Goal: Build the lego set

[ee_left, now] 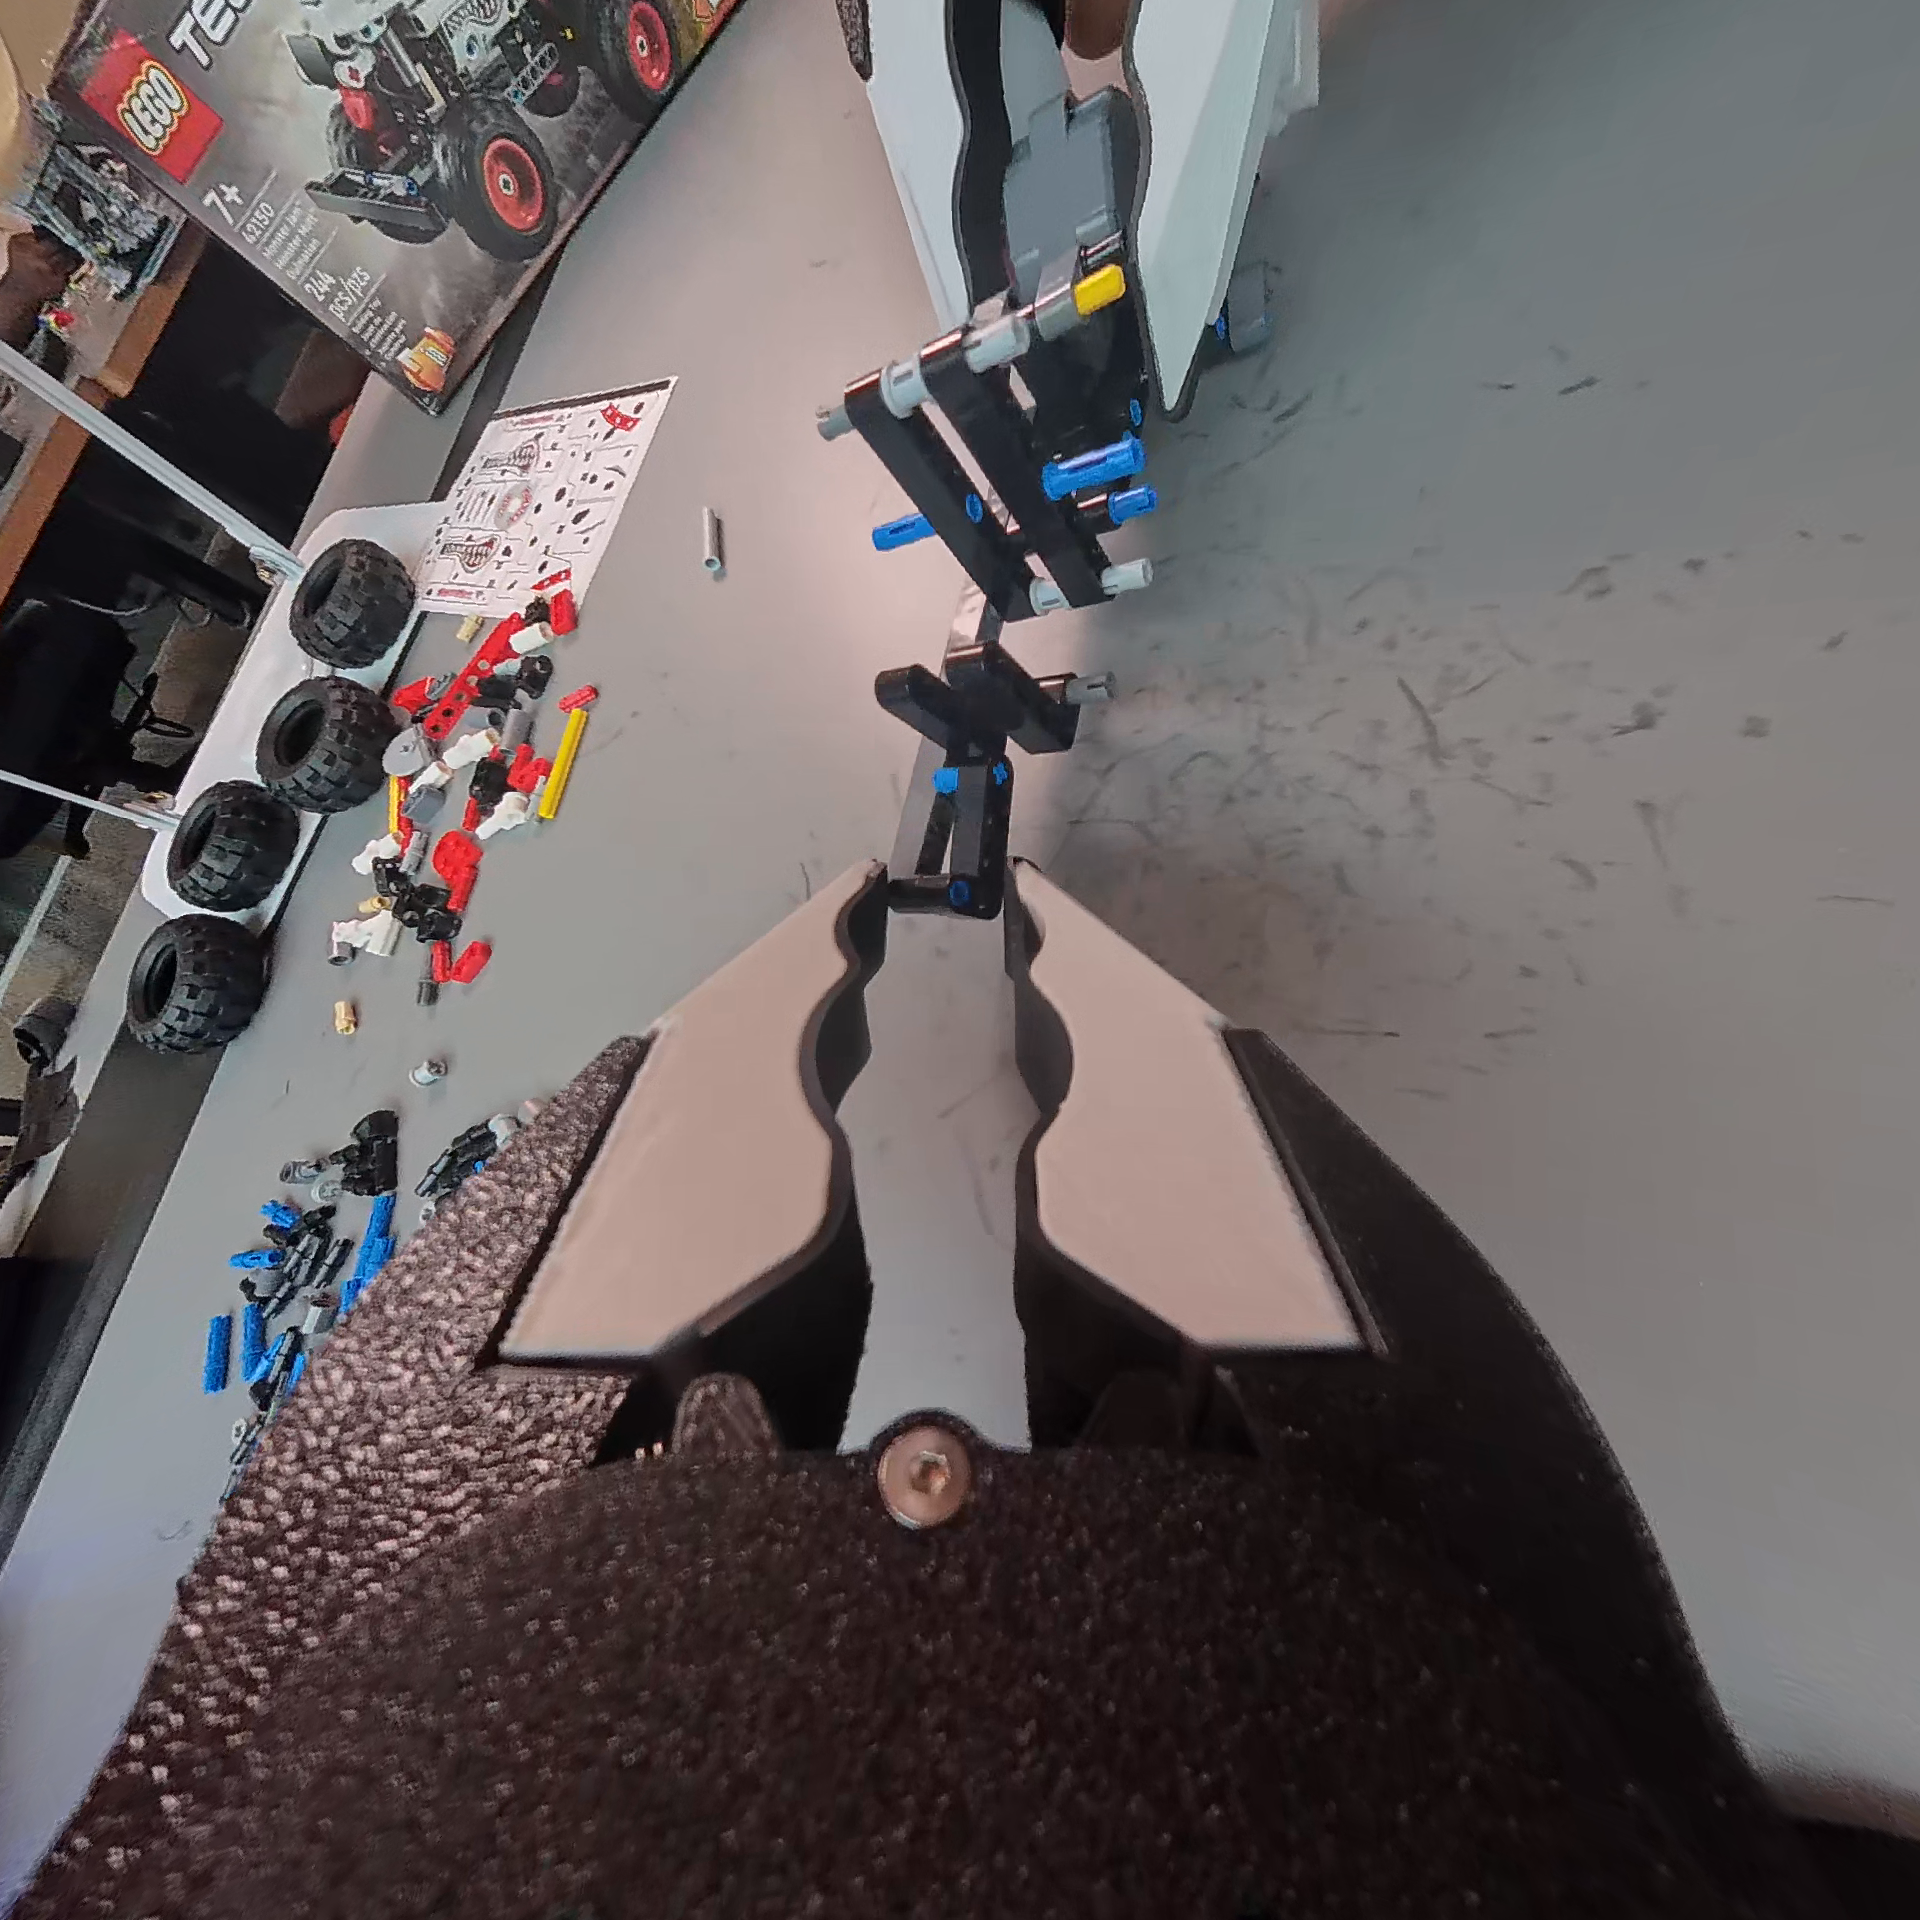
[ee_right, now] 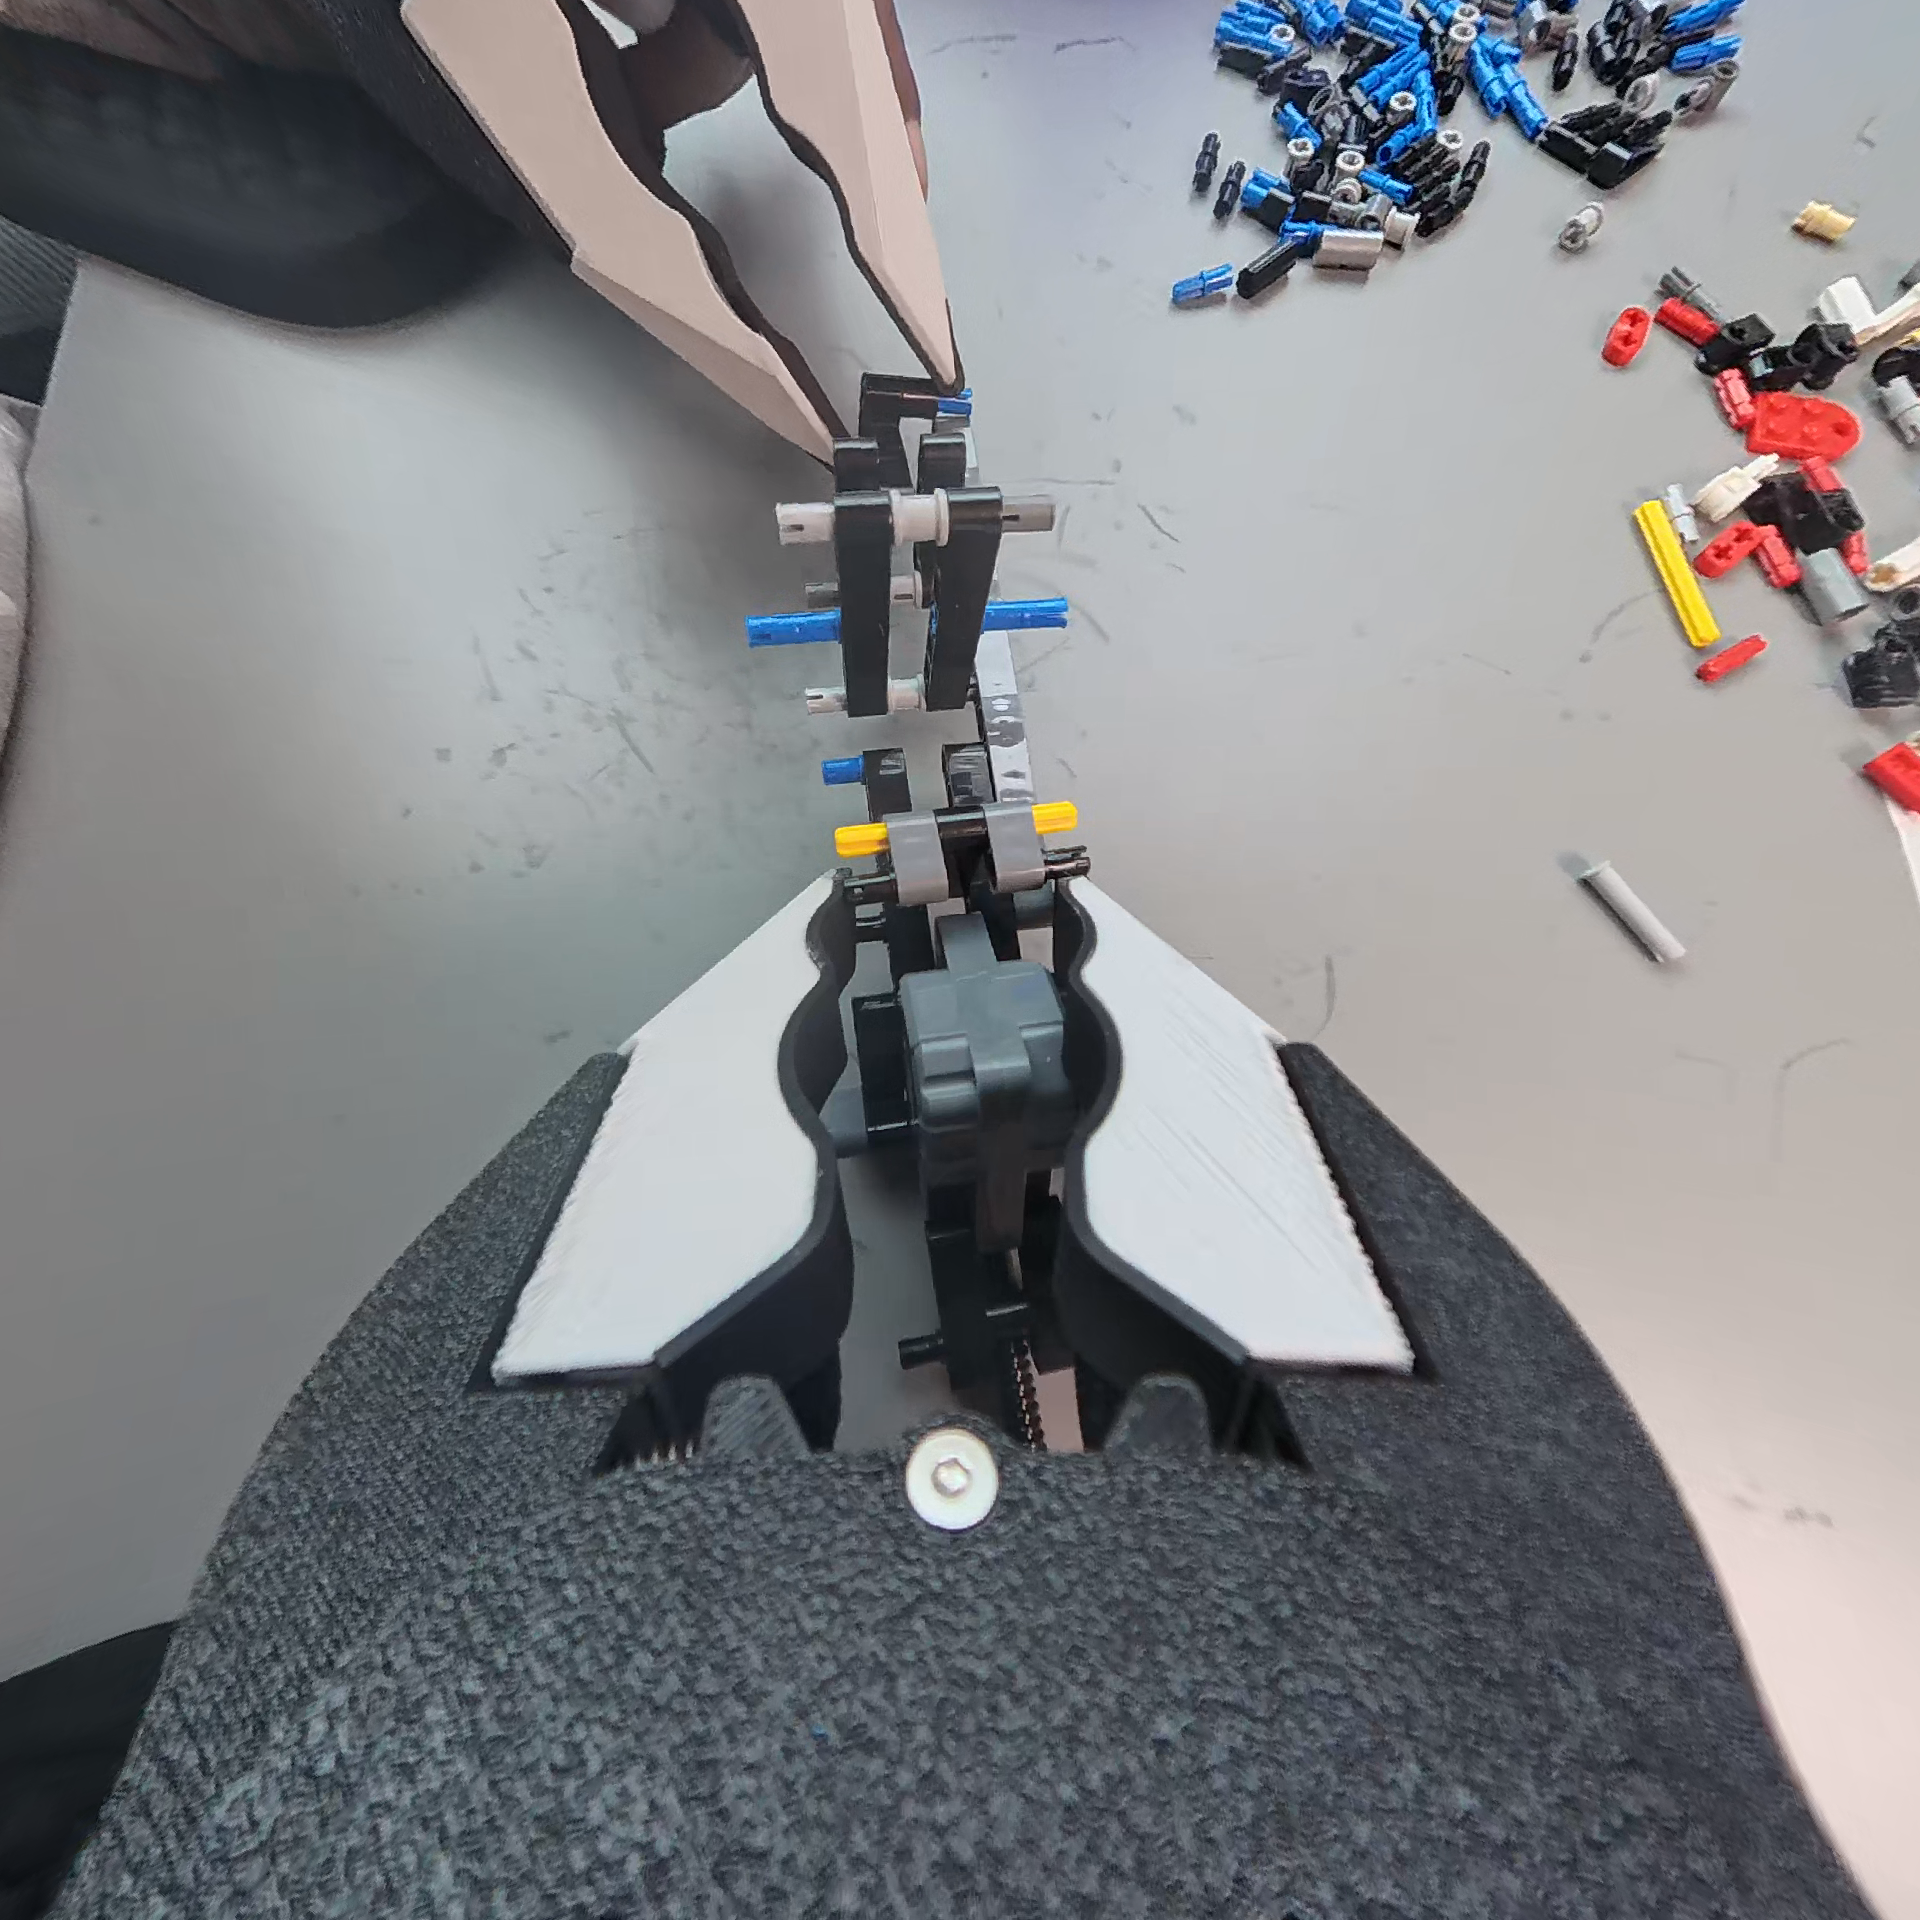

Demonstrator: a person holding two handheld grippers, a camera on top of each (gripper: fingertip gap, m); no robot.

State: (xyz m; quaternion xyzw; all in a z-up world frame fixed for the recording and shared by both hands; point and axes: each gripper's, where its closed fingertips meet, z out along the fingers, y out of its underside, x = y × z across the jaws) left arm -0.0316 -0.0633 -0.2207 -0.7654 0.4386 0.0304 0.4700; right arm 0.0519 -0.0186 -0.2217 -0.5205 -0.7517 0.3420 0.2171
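A long black Lego chassis assembly (ee_left: 997, 499) with blue, grey and yellow pins hangs in the air between my two grippers, above the grey table (ee_left: 1507, 727). My left gripper (ee_left: 948, 885) is shut on its near end, a black beam with blue pins. My right gripper (ee_right: 951, 894) is shut on the other end, around a dark grey block (ee_right: 977, 1039). In the right wrist view the assembly (ee_right: 914, 603) runs away from me to the left gripper (ee_right: 896, 418) at the top. In the left wrist view the right gripper (ee_left: 1060, 270) shows at the top.
Off to one side lie a Lego box (ee_left: 343, 156), a sticker sheet (ee_left: 551, 488), several black tyres (ee_left: 327, 743), a heap of red, black and white parts (ee_left: 468, 790), a heap of blue and black pins (ee_right: 1455, 114) and a loose grey tube (ee_right: 1626, 909). My hands' fingertips stand some 10 cm from each other.
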